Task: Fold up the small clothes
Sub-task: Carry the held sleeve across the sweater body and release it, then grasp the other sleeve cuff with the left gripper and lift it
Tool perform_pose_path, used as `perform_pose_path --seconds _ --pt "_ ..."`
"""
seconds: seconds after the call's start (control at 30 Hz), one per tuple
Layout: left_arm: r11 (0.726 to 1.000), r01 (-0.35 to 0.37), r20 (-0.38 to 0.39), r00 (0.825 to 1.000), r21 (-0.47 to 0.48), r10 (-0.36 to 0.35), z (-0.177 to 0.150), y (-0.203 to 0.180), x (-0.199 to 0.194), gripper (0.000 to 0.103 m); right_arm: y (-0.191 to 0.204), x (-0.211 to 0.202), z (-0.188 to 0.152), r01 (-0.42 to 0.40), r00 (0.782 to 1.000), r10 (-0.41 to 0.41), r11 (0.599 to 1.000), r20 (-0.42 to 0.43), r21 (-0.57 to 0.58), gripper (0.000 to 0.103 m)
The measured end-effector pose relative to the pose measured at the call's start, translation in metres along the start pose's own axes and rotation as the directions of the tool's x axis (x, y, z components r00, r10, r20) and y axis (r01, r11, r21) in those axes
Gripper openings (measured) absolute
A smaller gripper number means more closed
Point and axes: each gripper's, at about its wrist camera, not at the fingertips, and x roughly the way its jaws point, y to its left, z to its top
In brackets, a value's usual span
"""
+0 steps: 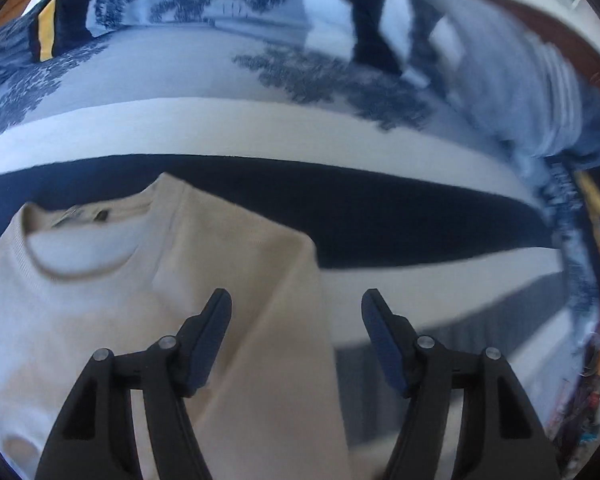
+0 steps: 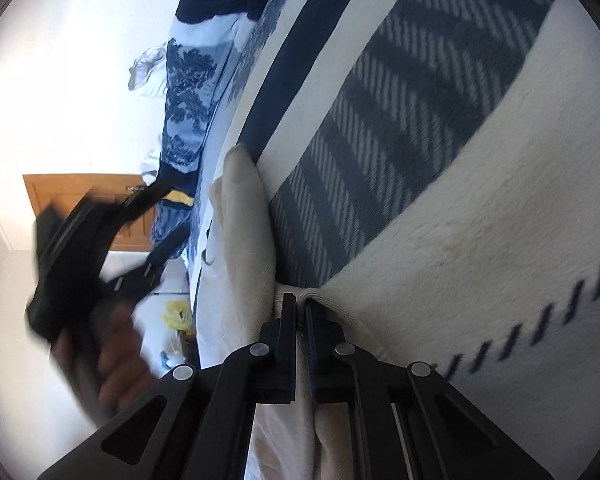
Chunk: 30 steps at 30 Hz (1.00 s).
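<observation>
Mid-fold: the right claw (image 2: 300, 304) was clamped on the ribbed hem of the cream knit sweater (image 1: 148, 280), which lay on the striped bedspread (image 1: 340, 216) under the empty, open left claw (image 1: 296, 308) — a fresh grip point likely came next.

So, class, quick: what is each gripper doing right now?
Left gripper: open, holding nothing, above the cream shirt.
Right gripper: shut on the cream shirt's ribbed edge.
</observation>
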Motion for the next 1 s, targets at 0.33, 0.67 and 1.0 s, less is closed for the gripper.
perform_pose_path --seconds 0.33,0.67,1.0 --pt "0.973 0.186 0.082 0.981 -0.137 -0.176 0.032 0.018 -0.008 0.005 -0.027 -0.030 0.002 -0.036 0.993 0.019 0.989 0.117 0.141 0.003" --pt "0.983 0.082 0.017 0.997 -0.162 -0.080 0.024 0.017 0.016 0.023 -0.043 -0.039 0.007 -0.020 0.992 -0.003 0.983 0.127 0.180 0.004" --pt "0.990 -0.013 0.329 0.942 -0.143 0.060 -0.124 0.110 -0.182 0.066 0.031 -0.072 -0.008 0.133 0.965 -0.117 0.990 0.236 -0.054 0.056"
